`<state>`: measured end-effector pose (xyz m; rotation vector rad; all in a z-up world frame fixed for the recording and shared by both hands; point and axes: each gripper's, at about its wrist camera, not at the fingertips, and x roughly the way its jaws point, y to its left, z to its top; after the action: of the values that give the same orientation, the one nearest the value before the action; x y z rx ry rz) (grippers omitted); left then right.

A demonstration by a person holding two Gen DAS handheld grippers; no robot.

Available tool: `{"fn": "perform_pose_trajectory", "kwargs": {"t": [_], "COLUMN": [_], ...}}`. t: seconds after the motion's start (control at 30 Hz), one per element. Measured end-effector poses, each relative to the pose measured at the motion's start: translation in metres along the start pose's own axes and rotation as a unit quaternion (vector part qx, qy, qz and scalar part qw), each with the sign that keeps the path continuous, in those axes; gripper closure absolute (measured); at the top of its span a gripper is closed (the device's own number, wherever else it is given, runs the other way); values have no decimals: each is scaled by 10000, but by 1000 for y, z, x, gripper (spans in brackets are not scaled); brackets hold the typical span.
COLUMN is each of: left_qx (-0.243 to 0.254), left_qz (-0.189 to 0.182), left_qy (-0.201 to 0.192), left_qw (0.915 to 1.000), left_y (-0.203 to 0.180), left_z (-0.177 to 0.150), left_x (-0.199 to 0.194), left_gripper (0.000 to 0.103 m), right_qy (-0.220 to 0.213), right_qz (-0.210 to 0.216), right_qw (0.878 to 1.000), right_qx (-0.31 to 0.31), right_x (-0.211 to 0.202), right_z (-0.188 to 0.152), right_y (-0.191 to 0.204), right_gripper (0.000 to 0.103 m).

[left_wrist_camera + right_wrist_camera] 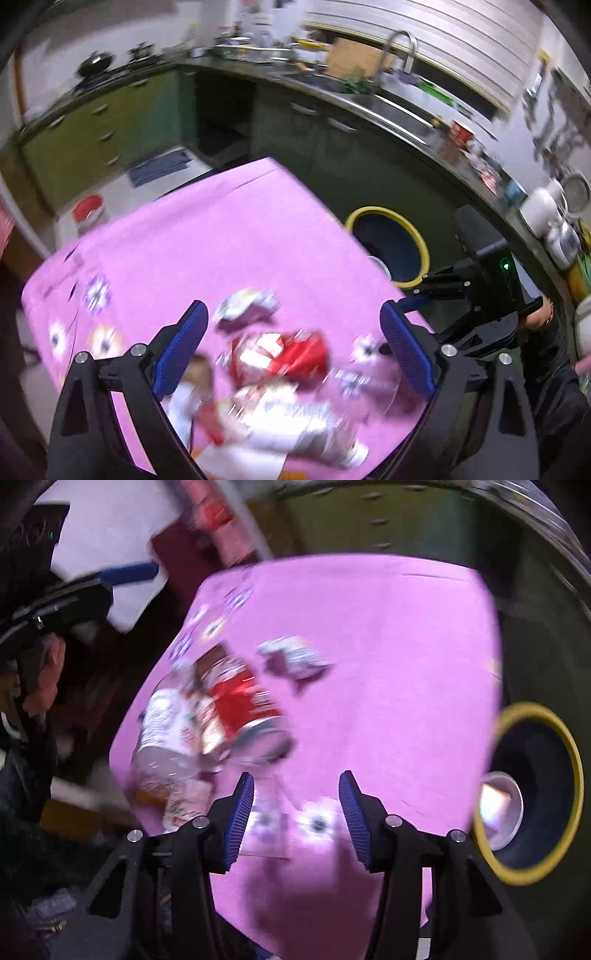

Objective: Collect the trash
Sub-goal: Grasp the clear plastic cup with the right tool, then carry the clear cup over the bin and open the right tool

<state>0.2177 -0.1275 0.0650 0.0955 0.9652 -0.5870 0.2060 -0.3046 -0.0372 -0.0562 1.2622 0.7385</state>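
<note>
Pink tablecloth (369, 664): we see the trash pile (207, 731) on it, uncollected.
Bin (535, 794): beside the table, one white item inside.
Left gripper (293, 347): spread wide, empty.
Right gripper (295, 812): parted, empty.

the left gripper (293, 350) hangs over a table under a pink cloth (229, 236), its blue pads (181, 347) set wide apart with nothing pressed between them. below the pads, toward 6 o'clock, lies a blurred heap of trash: a red wrapper (295, 352), a white crumpled packet (247, 301) just above it, and white plastic litter (280, 421) nearer the bottom edge. at 3 o'clock, past the table's edge, stands a yellow-rimmed bin (388, 247). the right gripper (476, 295) shows at 4 o'clock, beside the bin. a kitchen counter with a sink (391, 107) curves from 12 to 2 o'clock.
</note>
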Motion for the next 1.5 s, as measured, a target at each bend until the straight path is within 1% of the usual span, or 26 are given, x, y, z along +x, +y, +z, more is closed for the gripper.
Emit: {"fn": "perform_pose_trajectory", "kwargs": {"t": [0.07, 0.1, 0.2, 0.3, 0.37, 0.43, 0.47, 0.7, 0.77, 0.8, 0.87, 1.03, 1.1, 1.17, 1.23, 1.3, 1.37, 1.43, 1.47, 1.5], "left_qx": [-198, -286, -418, -511, -505, -481, -473, -418, -416, -411, -404, -346, -288, -234, -202, -188, -193, -230, -251, -276], "left_qz": [-16, -12, 7, -57, -95, -148, -169, -249, -250, -247, -237, -227, -222, -207, -227, -252, -261, -271, -271, -261], "left_qy": [24, 9, -10, -15, -39, -74, -83, -38, -31, -21, 13, 113, 160, 184, 180, 168, 178, 196, 201, 206], "left_qw": [9998, 9996, 9991, 9987, 9987, 9987, 9987, 9988, 9988, 9988, 9989, 9991, 9992, 9993, 9994, 9994, 9993, 9992, 9991, 9991], "left_y": [16, 23, 35, 41, 41, 40, 43, 40, 40, 40, 40, 36, 33, 30, 28, 28, 28, 29, 29, 30], "left_z": [-16, -24, -41, -52, -54, -56, -58, -62, -63, -63, -65, -65, -63, -61, -59, -59, -61, -64, -66, -69], "left_x": [-9, -13, -19, -22, -23, -25, -26, -26, -26, -26, -25, -19, -17, -15, -15, -15, -15, -16, -17, -18], "left_gripper": [13, 13, 13, 13, 13, 13, 13, 13, 13, 13, 13, 13, 13, 13, 13, 13, 13, 13, 13, 13], "right_qy": [266, 465, 848, 1247, 1492, 1664, 1752, 2079, 1999, 1973, 1927, 1917, 1847, 1655, 1375, 971, 679, 435, 370, 311], "right_qz": [37, -10, -178, -102, -136, -152, -162, -204, -222, -250, -279, -106, -26, 79, 49, -86, -326, -747, -977, -1206], "right_qw": [9996, 9988, 9961, 9921, 9887, 9859, 9844, 9779, 9796, 9800, 9808, 9814, 9828, 9861, 9902, 9940, 9940, 9882, 9835, 9766], "right_qx": [-114, -160, -148, -12, 20, -2, -32, -47, -46, -60, -116, -81, -33, 91, 227, 494, 799, 1264, 1476, 1754], "right_x": [13, 22, 39, 56, 66, 75, 81, 116, 118, 117, 109, 98, 91, 74, 53, 23, 0, -25, -32, -39], "right_z": [3, 6, 7, 9, 9, 7, 6, 0, -2, -2, -10, -27, -34, -40, -44, -45, -44, -46, -48, -51], "right_y": [14, 21, 28, 25, 26, 27, 28, 27, 26, 26, 28, 29, 29, 26, 20, 3, -22, -64, -83, -114], "right_gripper": [51, 47, 47, 47, 45, 39, 38, 36, 37, 40, 43, 44, 44, 44, 44, 44, 44, 43, 43, 43]}}
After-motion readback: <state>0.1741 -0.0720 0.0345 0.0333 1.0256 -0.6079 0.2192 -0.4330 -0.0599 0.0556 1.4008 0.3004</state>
